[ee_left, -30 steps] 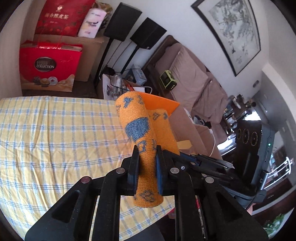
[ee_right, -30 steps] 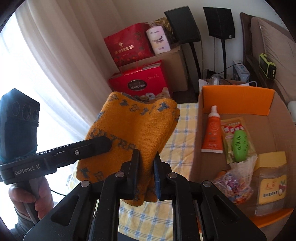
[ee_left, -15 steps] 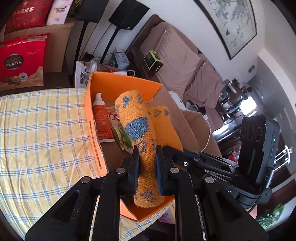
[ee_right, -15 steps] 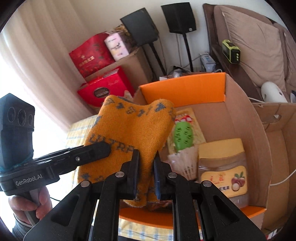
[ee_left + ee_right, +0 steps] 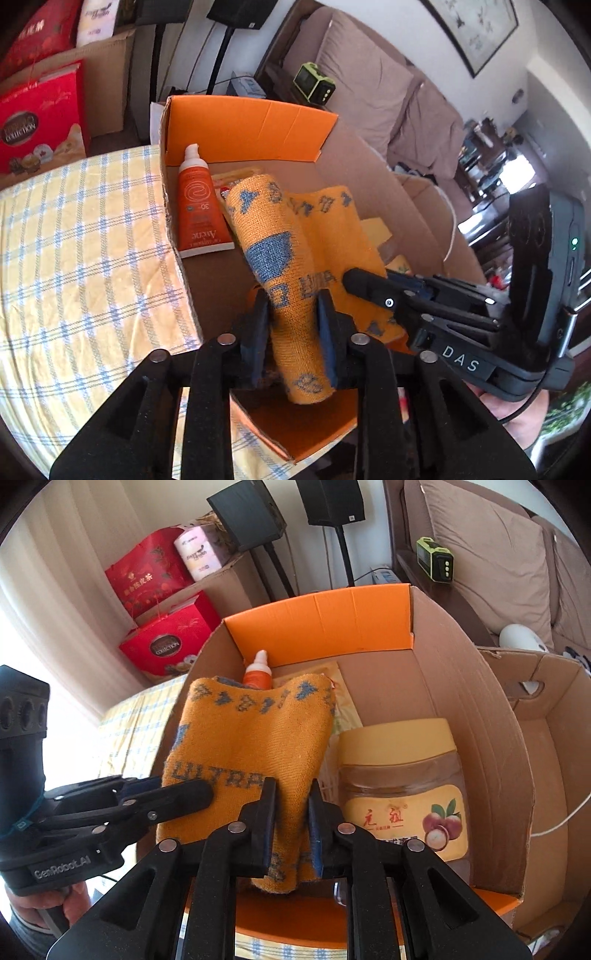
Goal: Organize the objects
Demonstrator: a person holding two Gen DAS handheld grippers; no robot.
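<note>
the orange towel [image 5: 295,236] hangs over the open cardboard box [image 5: 480,716], bunched between both tongs. left tongs [image 5: 293,332] are opening around one fold, pads barely touching. right tongs [image 5: 291,827] are easing open on the other fold, still pinching it.

An orange knit cloth [image 5: 295,236] with blue markings hangs folded over the open orange-flapped cardboard box [image 5: 251,129].

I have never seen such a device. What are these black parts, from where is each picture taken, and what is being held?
No robot: a person holds one hand tool in each hand, each with two jaws and a camera looking along them. One picture is from the left gripper, the other from the right gripper. Both have an orange towel between their jaws, over a cardboard box on a checked tablecloth. Both jaws are opening, the towel still between them. Inside the box lie an orange tube and a jar.
</note>
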